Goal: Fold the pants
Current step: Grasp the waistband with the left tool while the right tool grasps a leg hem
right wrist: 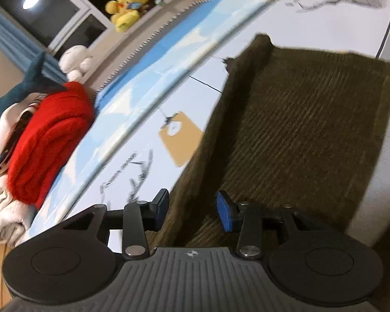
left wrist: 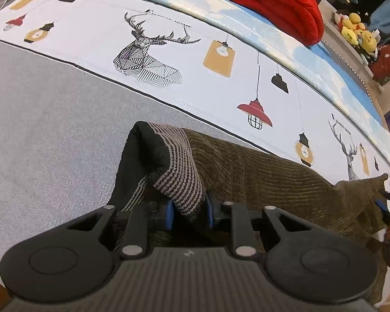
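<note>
The pants [left wrist: 260,171] are brown-green and ribbed, with a striped waistband [left wrist: 179,166], and lie on the bed [left wrist: 39,130]. The left tool [left wrist: 189,210] is clenched on the waistband. The right tool [right wrist: 192,208] is let go, pads apart over the cloth. Only the right view shows a yellow plush toy [right wrist: 127,2] at 11 o'clock

A bed sheet [left wrist: 169,20] printed with deer heads, hanging lamps and yellow tags covers the bed, with a plain grey panel [left wrist: 52,130] beside the printed band. A light blue blanket [left wrist: 247,18] lies along the far edge. A red knitted garment [left wrist: 273,0] rests on it. Yellow plush toys [left wrist: 356,28] sit on a shelf beyond, near a dark window [right wrist: 52,7].
</note>
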